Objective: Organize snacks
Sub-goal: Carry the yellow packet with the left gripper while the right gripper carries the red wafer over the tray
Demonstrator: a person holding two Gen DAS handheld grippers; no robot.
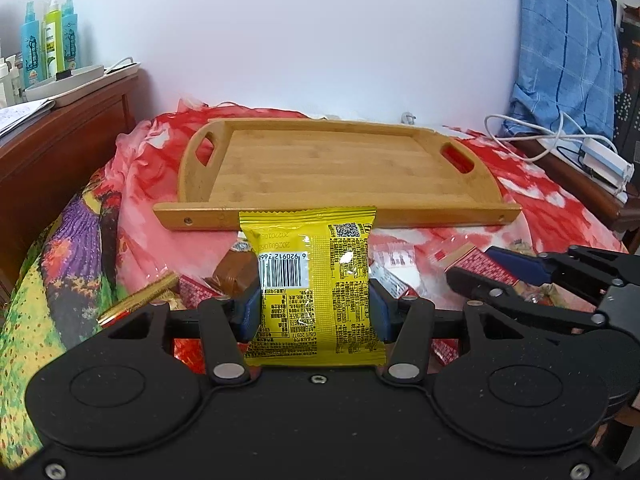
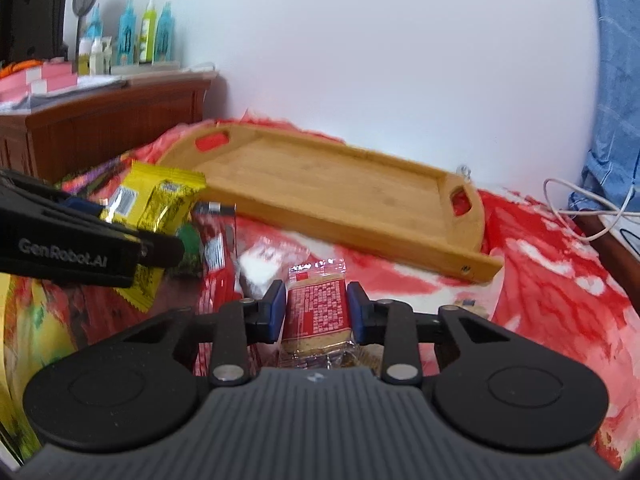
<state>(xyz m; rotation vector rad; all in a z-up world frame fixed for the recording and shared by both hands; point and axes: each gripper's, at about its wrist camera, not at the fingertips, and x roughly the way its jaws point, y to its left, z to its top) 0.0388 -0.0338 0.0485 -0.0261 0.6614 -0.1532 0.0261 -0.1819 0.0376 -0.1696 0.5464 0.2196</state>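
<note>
Yellow snack packet (image 1: 312, 280) clamped in left gripper (image 1: 314, 308), red-labelled biscuit pack (image 2: 318, 308) pinched by right gripper (image 2: 316, 308), its lower end hidden.

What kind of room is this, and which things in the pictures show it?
Probably a bedroom at home: a floral bedcover under the wooden tray, a wooden dresser holding toiletry bottles, and a blue towel hanging by the wall.

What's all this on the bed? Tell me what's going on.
A person is sorting snacks with two handheld grippers. The left gripper is clamped on a yellow snack packet. The right gripper has a red-labelled biscuit pack between its pads, apparently gripped. More snacks lie loose on the red floral bedspread. The wooden tray beyond them holds nothing yet.
</note>
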